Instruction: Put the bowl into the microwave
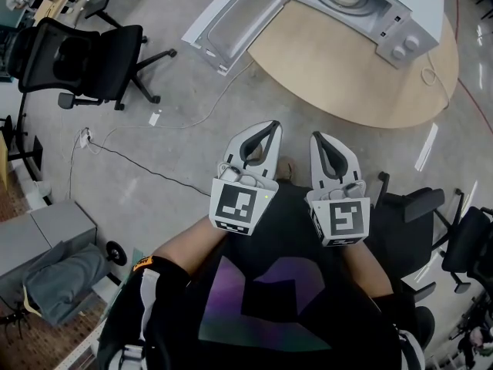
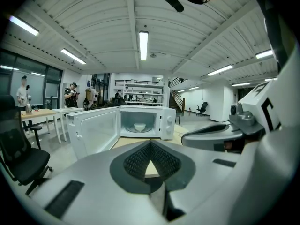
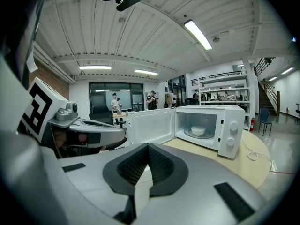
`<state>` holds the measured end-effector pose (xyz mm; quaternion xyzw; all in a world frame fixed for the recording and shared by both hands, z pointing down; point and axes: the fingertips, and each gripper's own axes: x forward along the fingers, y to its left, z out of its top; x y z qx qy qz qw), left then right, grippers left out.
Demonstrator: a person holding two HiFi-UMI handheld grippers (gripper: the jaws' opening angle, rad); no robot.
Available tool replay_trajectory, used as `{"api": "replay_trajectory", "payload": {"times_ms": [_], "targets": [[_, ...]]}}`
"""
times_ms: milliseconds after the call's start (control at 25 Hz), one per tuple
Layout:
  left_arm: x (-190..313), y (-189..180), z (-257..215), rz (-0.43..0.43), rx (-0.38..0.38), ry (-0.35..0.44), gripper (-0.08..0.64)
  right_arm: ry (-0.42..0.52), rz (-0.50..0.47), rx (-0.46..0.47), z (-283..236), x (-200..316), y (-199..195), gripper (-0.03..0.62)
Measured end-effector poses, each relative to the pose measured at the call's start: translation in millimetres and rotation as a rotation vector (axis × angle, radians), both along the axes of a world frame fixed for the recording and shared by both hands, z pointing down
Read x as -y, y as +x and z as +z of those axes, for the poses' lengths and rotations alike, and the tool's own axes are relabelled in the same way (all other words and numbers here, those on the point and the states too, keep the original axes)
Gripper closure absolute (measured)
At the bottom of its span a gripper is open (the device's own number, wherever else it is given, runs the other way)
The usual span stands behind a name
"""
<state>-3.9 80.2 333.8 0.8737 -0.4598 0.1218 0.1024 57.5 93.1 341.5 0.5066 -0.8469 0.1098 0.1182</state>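
Here, left to right | door [image 1: 231,21]: swung open | left gripper [image 1: 269,127]: fingers pressed together, empty, well back from tabletop [image 1: 347,83] | right gripper [image 1: 318,137]: fingers likewise together, empty | bowl [image 3: 198,131]: on the turntable inside microwave [image 1: 400,14]; probably light, rigid, slick, breakable; rim the likeliest hold.

Open-plan lab/office hall, not a home. Evidence: polished concrete floor [image 1: 181,133], rolling office chairs [image 1: 81,60], a power cable [image 1: 127,159] trailing across the floor. Ribbed industrial ceiling [image 2: 93,25] with strip lights [image 2: 143,45]. Storage racks [image 3: 218,95] and a staircase [image 3: 268,90] at the far end. People [image 2: 71,93] standing by desks [image 2: 35,112]. Microwave [image 1: 370,2] sits on a round wooden bench [image 1: 347,75] mid-floor.
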Motion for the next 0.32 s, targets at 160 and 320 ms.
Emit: {"api": "replay_trajectory", "payload": {"times_ms": [160, 320], "targets": [[0.7, 0.3, 0.1, 0.001, 0.0, 0.001, 0.515, -0.015, -0.01, -0.015, 4.9, -1.8, 0.6, 0.578], [-0.7, 0.3, -1.1, 0.004, 0.002, 0.001, 0.515, -0.006, -0.005, -0.008, 1.5, -0.8, 0.1, 0.578]]}}
